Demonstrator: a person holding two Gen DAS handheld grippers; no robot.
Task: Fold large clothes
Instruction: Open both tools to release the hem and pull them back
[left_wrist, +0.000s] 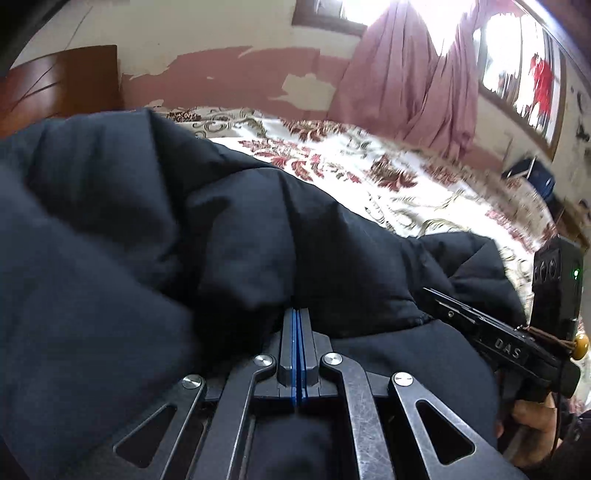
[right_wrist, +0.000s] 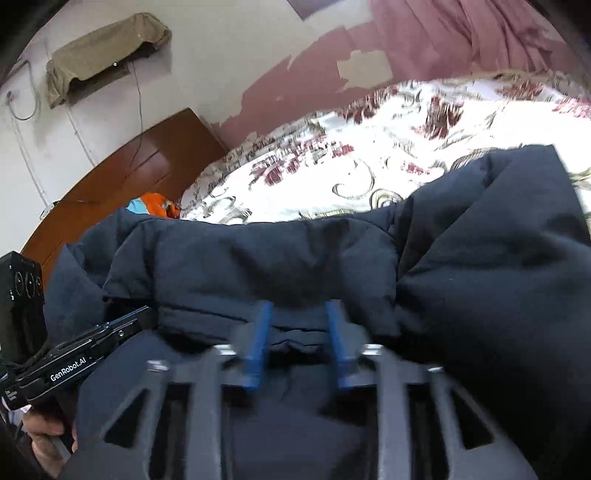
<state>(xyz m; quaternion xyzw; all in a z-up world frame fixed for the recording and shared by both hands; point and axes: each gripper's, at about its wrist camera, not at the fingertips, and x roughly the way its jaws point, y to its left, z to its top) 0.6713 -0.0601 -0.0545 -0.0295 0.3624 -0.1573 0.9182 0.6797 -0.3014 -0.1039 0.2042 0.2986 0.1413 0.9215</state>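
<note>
Your left gripper (left_wrist: 298, 314) has its fingers clenched on the dark puffy coat (left_wrist: 155, 229) filling the lower frame on the bed (left_wrist: 388, 177), but your right gripper (right_wrist: 299, 314) is spread loose, so that slippery fold could flop open.

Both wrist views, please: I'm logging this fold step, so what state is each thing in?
Dark navy padded jacket: bunched in puffy folds on the bed, not flat.
Left hand-held gripper: shut, tips against the jacket fabric.
Right hand-held gripper: open, jacket edge between its blue pads, not pinched.
Floral white bedspread: spread over the bed, partly covered.
Pink curtain: gathered beside the window.
</note>
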